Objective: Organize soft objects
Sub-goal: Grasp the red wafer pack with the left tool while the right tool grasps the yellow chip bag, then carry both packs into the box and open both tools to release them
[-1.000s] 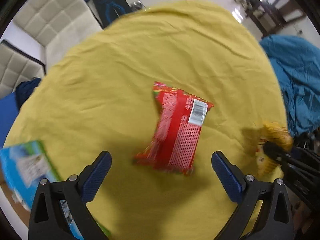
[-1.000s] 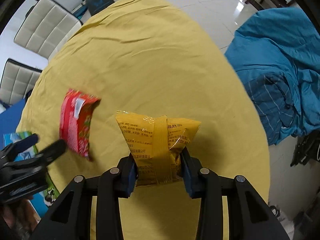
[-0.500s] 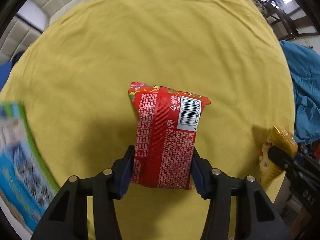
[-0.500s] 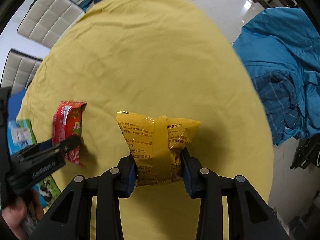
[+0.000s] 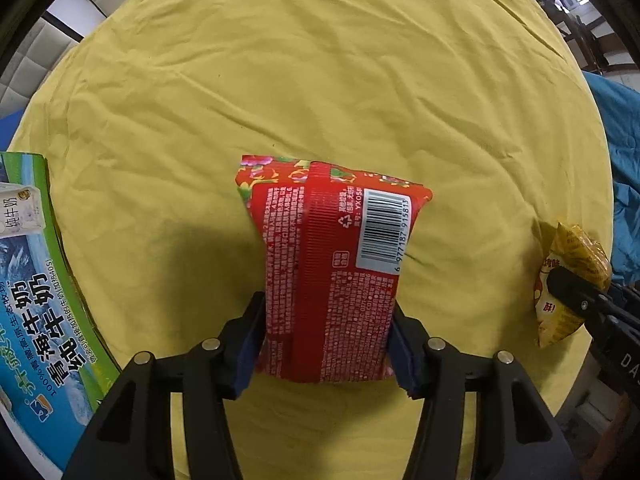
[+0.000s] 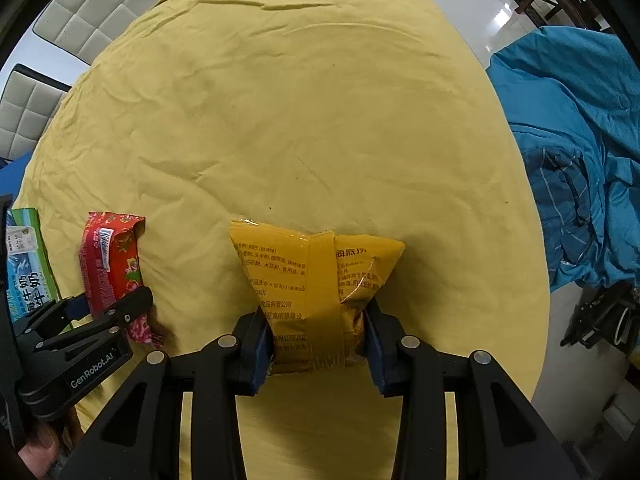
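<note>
My left gripper (image 5: pixel 326 340) is shut on a red snack packet (image 5: pixel 332 264), barcode side up, held over the yellow tablecloth (image 5: pixel 320 80). The red packet also shows in the right wrist view (image 6: pixel 112 264), at the left, with the left gripper (image 6: pixel 112 308) around it. My right gripper (image 6: pixel 318 344) is shut on a yellow snack bag (image 6: pixel 312 280) above the cloth. In the left wrist view the yellow bag (image 5: pixel 568 272) and the right gripper (image 5: pixel 576 300) are at the right edge.
A blue and green milk carton box (image 5: pixel 36 300) lies at the table's left edge; it also shows in the right wrist view (image 6: pixel 28 260). A heap of blue fabric (image 6: pixel 580 152) lies to the right of the table. White padded chairs (image 6: pixel 96 8) stand behind.
My left gripper was open behind the red packet, then shut on it and lifted it. My right gripper has kept hold of the yellow bag.
</note>
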`<state>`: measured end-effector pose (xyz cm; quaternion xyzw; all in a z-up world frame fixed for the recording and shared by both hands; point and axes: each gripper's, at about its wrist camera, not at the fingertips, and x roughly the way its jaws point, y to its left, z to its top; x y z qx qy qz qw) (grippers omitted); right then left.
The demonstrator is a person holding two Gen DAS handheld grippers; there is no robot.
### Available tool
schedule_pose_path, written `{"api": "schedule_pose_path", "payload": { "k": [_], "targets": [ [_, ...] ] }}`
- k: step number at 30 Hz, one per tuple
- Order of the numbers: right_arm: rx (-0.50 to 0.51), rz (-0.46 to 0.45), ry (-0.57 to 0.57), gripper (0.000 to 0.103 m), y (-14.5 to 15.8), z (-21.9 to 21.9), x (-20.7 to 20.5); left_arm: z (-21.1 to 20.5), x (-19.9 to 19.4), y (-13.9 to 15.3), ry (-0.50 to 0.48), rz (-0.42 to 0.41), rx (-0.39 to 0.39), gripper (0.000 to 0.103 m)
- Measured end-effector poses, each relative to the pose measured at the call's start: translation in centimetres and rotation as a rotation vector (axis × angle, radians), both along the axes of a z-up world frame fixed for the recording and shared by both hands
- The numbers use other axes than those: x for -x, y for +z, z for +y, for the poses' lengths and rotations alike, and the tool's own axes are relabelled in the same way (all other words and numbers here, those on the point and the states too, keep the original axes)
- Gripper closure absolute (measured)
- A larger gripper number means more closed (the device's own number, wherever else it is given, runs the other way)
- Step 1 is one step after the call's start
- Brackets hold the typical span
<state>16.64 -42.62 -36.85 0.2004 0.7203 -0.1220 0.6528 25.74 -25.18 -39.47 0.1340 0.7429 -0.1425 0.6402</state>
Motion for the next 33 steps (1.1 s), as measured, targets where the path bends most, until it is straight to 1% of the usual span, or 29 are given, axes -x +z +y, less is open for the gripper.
{"api": "schedule_pose_path", "payload": {
  "k": [5, 8, 13, 18, 23, 28, 33],
  "targets": [
    [0.018, 0.002, 0.019, 0.062, 0.3, 0.6, -0.1, 0.2, 1.7, 0.9, -0.001, -0.037, 0.007, 0.057],
    [0.023, -0.006, 0.025, 0.063, 1.0, 1.0, 0.2, 0.0, 2.7, 1.7, 0.001, -0.059, 0.014, 0.058],
    [0.022, -0.038, 0.037, 0.064, 2.6, 1.8, 0.7, 0.3, 4.2, 4.1, 0.007, -0.101, 0.033, 0.058],
    [0.013, -0.084, 0.041, 0.065, 4.9, 2.4, 1.3, 0.1, 5.4, 7.4, 0.003, -0.157, 0.065, 0.059],
    [0.008, -0.152, 0.05, 0.065, 8.3, 3.3, 1.7, 0.0, 7.0, 11.6, 0.014, -0.217, 0.122, 0.059],
    [0.004, -0.227, 0.07, 0.066, 12.1, 4.4, 1.8, 1.0, 8.6, 16.6, 0.027, -0.278, 0.185, 0.059],
    [0.007, -0.281, 0.08, 0.066, 15.6, 5.9, 2.1, 2.9, 8.9, 20.2, 0.054, -0.319, 0.245, 0.059]
  ]
}}
